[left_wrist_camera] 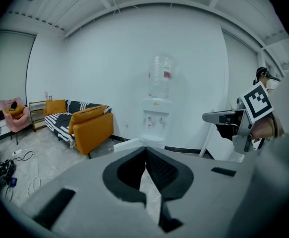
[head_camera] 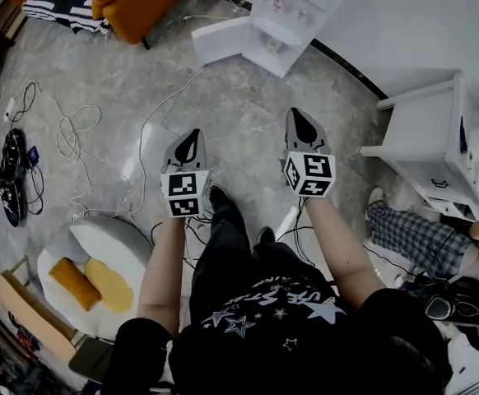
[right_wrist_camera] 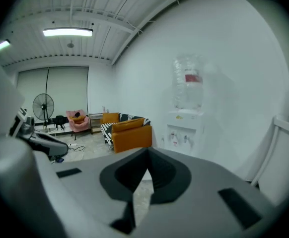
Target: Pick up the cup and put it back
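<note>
I find no cup in any view, so I cannot say where it stands or how it looks; the left gripper and the right gripper have their jaws pressed together on nothing, side by side above the grey floor; far ahead stand a water dispenser and, to its left, an orange sofa; I judge this fits empty grippers either ahead of the pickup or after the return.
</note>
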### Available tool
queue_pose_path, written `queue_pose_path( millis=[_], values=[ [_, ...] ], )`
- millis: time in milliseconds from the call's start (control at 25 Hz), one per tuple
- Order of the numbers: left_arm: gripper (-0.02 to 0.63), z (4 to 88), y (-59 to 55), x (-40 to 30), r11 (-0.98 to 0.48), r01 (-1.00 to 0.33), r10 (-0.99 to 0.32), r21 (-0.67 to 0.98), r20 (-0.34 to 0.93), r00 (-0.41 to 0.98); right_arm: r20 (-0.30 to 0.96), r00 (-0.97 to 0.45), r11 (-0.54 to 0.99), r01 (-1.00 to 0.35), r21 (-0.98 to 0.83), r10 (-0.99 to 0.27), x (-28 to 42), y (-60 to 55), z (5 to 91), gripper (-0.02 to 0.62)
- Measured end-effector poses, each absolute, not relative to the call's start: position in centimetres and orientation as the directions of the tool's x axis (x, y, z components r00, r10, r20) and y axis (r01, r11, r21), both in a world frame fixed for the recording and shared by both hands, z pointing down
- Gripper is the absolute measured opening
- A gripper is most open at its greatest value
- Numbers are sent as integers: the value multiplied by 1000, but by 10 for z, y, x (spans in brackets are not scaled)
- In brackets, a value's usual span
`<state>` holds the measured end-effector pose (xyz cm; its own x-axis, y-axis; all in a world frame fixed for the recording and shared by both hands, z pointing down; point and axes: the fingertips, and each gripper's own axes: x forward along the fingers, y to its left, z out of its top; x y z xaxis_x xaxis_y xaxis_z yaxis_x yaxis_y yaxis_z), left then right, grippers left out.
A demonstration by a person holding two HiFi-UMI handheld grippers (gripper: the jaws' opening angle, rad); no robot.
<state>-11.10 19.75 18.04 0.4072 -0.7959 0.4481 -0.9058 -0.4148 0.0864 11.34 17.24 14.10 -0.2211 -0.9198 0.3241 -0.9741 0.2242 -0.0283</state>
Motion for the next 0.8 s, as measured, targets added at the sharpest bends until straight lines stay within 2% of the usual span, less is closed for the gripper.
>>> queue_pose_path(
  millis=[200, 400, 680, 800],
  values=[
    [11, 153, 238, -91, -379, -924, -829, 45, 427, 361, 286, -282, 287, -958, -26, -916, 133, 223, 111, 6],
    [11, 119, 285, -61, -355, -935, -875, -7, 354, 329, 240, -328, 324, -944, -56, -914, 160, 287, 91, 6],
    [9, 84, 365, -36, -296, -937, -909, -188, 357, 215, 182, -364, 352, -931, -95, -913, 189, 372, 67, 6],
    [11, 80, 389, -29, -259, -941, -924, -217, 340, 175, 172, -379, 367, -925, -98, -909, 195, 395, 64, 6]
  ],
)
